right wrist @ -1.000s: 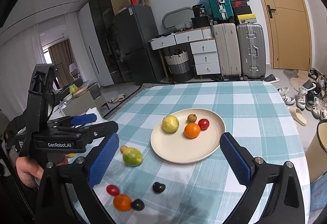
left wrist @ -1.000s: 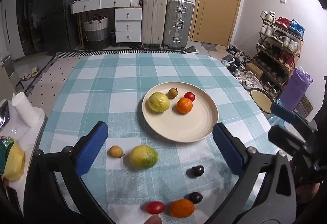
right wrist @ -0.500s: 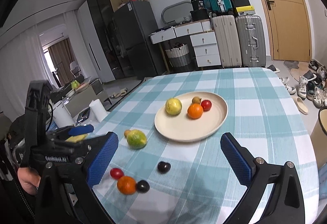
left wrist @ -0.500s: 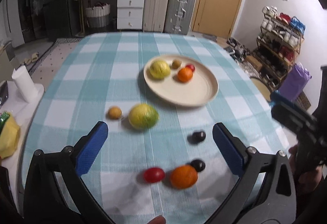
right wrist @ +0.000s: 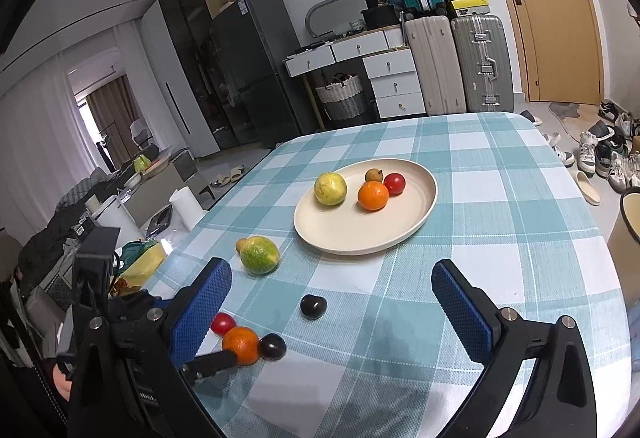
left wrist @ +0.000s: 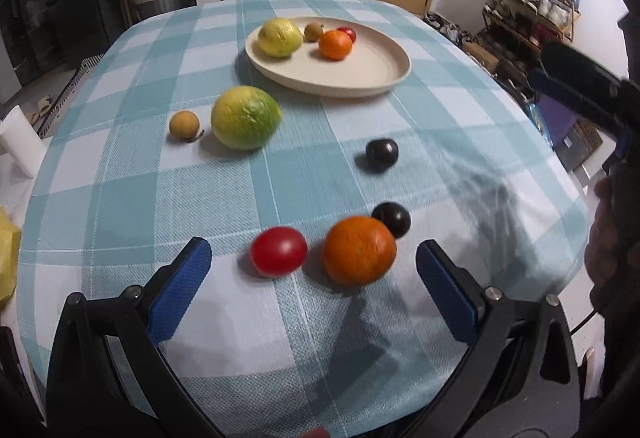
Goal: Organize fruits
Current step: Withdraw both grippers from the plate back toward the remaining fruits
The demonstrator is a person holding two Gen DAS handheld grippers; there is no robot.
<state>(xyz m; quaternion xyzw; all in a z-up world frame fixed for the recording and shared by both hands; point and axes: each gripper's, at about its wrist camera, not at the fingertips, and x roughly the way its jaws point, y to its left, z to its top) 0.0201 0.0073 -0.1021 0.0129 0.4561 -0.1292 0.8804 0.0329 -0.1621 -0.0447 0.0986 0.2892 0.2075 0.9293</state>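
A: Cream plate [left wrist: 394, 72], on the checked cloth [left wrist: 132, 198]. Contents?

B: Four items: lemon [left wrist: 279, 37], orange [left wrist: 335, 44], tomato [left wrist: 347, 33] and a small brown fruit [left wrist: 314, 31], all grouped at the plate's far side. The orange touches the tomato.

A: Off the plate?

B: Six items. Green-yellow citrus [left wrist: 245, 122], near the plate's front-left rim. Small tan fruit [left wrist: 184, 124], just left of that citrus, apart from it. Dark plum [left wrist: 382, 155], in front of the plate, alone. Well in front of the plate, a cluster: second tomato [left wrist: 279, 251], second orange [left wrist: 359, 250], second plum [left wrist: 392, 219]. That orange touches the plum behind it; the tomato lies just beside the orange.

A: Left gripper [left wrist: 312, 270]?

B: Jaws spread wide, nothing held, low over the cloth. The cluster's tomato and orange lie between its blue pads [left wrist: 180, 294], just ahead of the tips.

A: Right gripper [right wrist: 332, 302]?

B: Also spread wide and empty, higher up, well back from the plate. The lone plum shows between its pads.
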